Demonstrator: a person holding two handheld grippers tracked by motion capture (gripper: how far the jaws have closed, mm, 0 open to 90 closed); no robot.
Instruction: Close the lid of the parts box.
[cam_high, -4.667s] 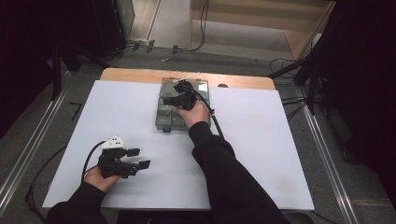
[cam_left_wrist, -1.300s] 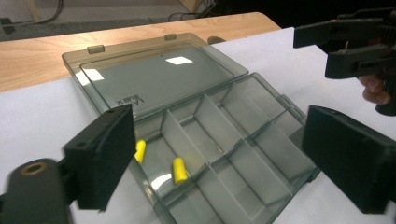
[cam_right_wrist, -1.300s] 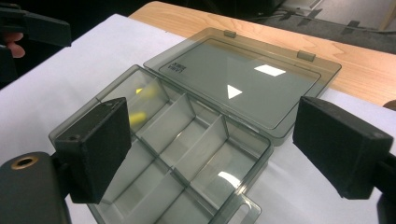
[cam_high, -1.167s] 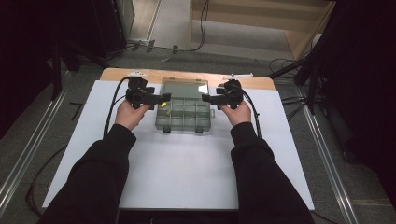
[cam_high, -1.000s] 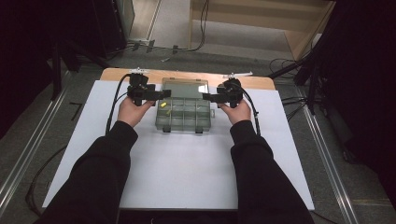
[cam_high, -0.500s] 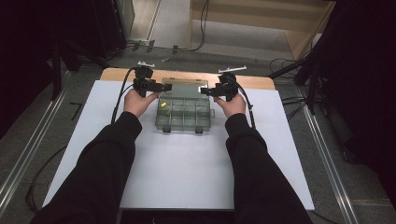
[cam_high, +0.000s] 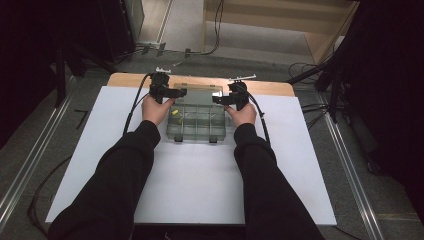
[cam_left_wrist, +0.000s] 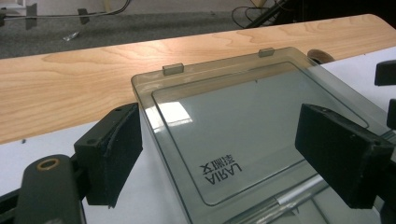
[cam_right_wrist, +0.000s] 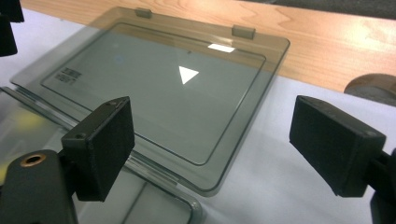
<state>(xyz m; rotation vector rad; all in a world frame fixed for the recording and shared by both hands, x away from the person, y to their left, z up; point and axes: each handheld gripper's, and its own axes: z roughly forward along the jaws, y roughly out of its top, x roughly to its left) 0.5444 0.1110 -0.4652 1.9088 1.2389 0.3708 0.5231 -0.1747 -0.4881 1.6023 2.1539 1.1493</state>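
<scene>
A clear compartment box (cam_high: 196, 125) sits at the far middle of the white sheet, with small yellow pieces (cam_high: 176, 113) in it. Its smoky lid (cam_high: 197, 93) lies folded back, away from me. My left gripper (cam_high: 176, 93) is at the lid's left side and my right gripper (cam_high: 220, 98) at its right side. In the left gripper view the open left gripper (cam_left_wrist: 229, 149) straddles the lid (cam_left_wrist: 243, 121) at its side edge, pads apart from it. In the right gripper view the open right gripper (cam_right_wrist: 224, 149) straddles the lid (cam_right_wrist: 159, 84) at its corner.
A wooden board (cam_high: 270, 88) runs along the far edge behind the white sheet (cam_high: 200, 180). A round brown fitting (cam_right_wrist: 373, 88) sits in the board near the lid's right. Cables trail from both grippers. Floor, cables and rails surround the table.
Earlier my left hand rested near the front left; it came up to the box. Over the last second both grippers slid from the box's sides away from me to the lid's sides.
</scene>
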